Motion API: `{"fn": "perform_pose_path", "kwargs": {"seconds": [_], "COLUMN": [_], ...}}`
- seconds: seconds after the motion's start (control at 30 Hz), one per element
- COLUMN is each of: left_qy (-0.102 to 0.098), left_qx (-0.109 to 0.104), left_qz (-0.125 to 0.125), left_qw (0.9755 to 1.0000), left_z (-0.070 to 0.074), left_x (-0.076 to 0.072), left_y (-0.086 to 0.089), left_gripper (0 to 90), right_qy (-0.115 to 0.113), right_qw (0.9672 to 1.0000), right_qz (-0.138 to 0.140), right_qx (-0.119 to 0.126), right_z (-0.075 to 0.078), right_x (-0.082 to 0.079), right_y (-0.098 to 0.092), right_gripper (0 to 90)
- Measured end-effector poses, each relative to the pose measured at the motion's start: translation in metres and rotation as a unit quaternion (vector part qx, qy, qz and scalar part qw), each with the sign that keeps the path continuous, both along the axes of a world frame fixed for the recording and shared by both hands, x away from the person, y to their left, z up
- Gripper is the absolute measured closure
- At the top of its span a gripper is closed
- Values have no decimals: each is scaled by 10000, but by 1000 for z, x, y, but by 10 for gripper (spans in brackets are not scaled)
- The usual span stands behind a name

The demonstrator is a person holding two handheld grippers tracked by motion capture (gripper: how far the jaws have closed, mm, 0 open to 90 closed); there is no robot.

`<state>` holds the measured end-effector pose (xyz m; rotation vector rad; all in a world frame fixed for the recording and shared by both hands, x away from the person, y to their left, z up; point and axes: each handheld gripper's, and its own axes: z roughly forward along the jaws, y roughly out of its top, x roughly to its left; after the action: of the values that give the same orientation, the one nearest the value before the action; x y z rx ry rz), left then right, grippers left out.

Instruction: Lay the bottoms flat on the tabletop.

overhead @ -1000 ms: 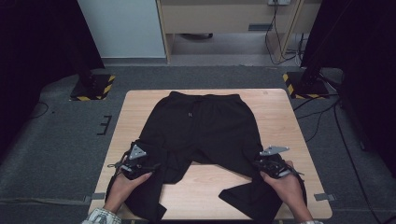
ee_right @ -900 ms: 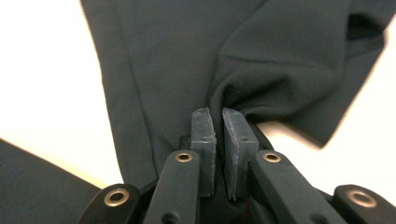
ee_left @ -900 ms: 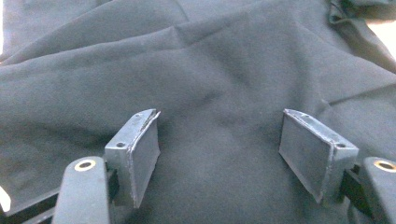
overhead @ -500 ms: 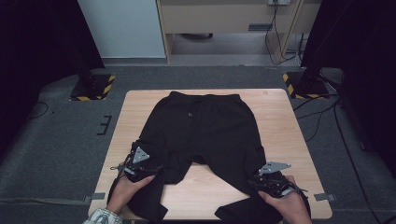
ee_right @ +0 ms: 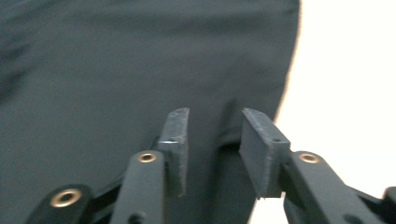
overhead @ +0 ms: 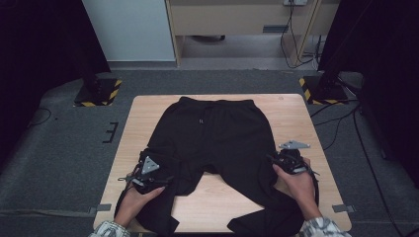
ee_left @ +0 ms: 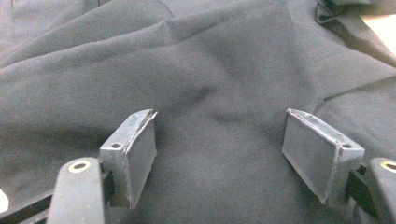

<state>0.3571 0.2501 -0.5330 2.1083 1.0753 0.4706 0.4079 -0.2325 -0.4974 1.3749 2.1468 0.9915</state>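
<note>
Moved since earlier: right gripper (overhead: 291, 159) up and away from the near table edge, back onto the outer hem of its trouser leg; left gripper (overhead: 146, 174) much where it was, on the other leg.
Trousers: black trousers (overhead: 217, 143) spread flat on the wooden table (overhead: 291, 106), waistband at the far side, both legs running toward the person, cuffs at or over the near edge.
Left fingers: wide open in the left gripper view (ee_left: 219, 154), hovering low over creased dark cloth, nothing between them; contact with the cloth not clear.
Right fingers: partly closed in the right gripper view (ee_right: 215, 144), a narrow gap left, a ridge of cloth seemingly rising into it just at the leg's edge beside bare table; firm hold or not, cannot tell.
Step in hand, as judged: taking a grip on each leg, likely ahead of a fold or a pull to smooth.
Doing it well, left: lower onto one of the raised creases, pinch a single fold, avoid scooping up both layers unless a fold calls for it.
Doing it well, right: close fully only with the hem well inside the pads; a hold at the very edge likely to slip.
Both: match height along the two legs, lift together, keep the waistband lying still.
</note>
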Motion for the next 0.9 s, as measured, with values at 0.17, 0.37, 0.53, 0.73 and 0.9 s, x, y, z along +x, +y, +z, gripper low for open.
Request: {"fn": "perform_pose_path", "kwargs": {"seconds": [0.17, 0.37, 0.53, 0.73, 0.9], "left_qy": [5, 17, 26, 24, 25], "left_qx": [11, -18, -29, -10, -2], "left_qz": [13, 29, 2, 39, 54], "left_qw": [10000, 10000, 10000, 10000, 10000], "left_z": [0, 0, 0, 0, 0], "left_x": [0, 0, 1, 2, 12], "left_y": [0, -1, 0, -3, -12], "left_gripper": [248, 246, 243, 241, 239], "right_qy": [99, 291, 436, 439, 407], "right_qw": [9990, 9977, 9978, 9981, 9969], "right_qz": [-408, -582, -504, -361, -445], "right_qx": [-126, 171, 43, -243, -496], "right_z": [-8, -18, -27, -26, -25], "right_x": [44, 86, 104, 108, 120], "right_y": [-10, -22, -13, -9, -18], "right_gripper": [611, 569, 633, 900, 900]}}
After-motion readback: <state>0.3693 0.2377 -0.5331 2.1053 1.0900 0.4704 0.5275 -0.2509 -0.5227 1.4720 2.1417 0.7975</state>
